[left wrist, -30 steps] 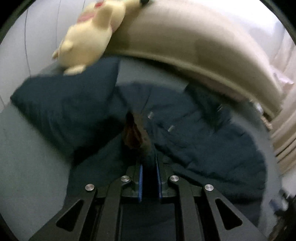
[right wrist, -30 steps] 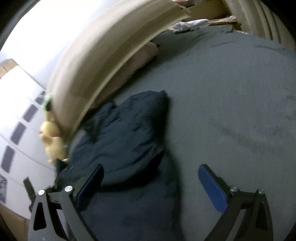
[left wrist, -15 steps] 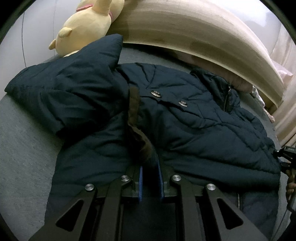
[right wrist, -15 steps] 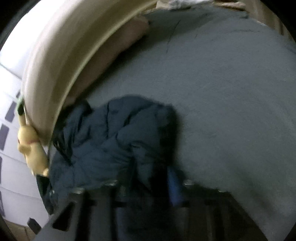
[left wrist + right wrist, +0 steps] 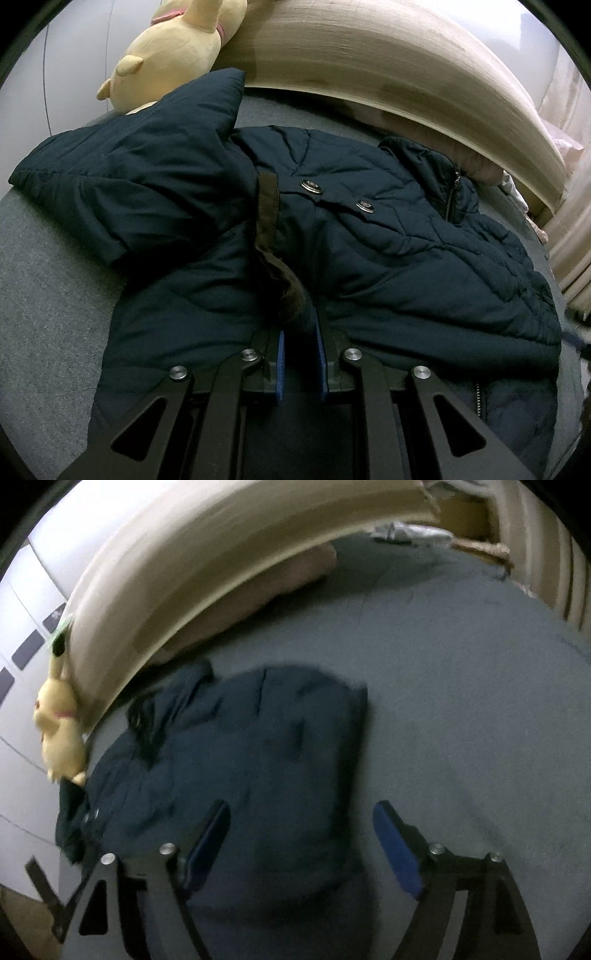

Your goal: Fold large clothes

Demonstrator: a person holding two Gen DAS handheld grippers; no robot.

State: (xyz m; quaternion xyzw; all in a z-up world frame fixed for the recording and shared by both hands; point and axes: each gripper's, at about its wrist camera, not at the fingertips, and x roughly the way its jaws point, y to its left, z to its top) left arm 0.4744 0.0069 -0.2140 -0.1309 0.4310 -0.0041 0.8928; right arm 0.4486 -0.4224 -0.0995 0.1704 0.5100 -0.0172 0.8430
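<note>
The left gripper (image 5: 300, 334) pinched the dark blue coat (image 5: 369, 258) by its brown-edged flap. The coat lay spread on the grey bed (image 5: 40, 295) straight ahead. The right gripper (image 5: 301, 827) hung wide apart above the coat, holding nothing.

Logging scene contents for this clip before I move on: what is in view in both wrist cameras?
jacket: one, navy quilted, spread on the bed, one sleeve folded across its front
snaps: two, metal, on the jacket's chest
trim: one strip, brown, along the jacket's front edge, its end at the left gripper
plush: one, yellow, against the headboard by the jacket's sleeve
headboard: one, beige, behind the jacket
bed: one, grey cover, under everything
left gripper: black with blue pads, shut on the jacket
right gripper: black with blue pads, open over the jacket's edge
</note>
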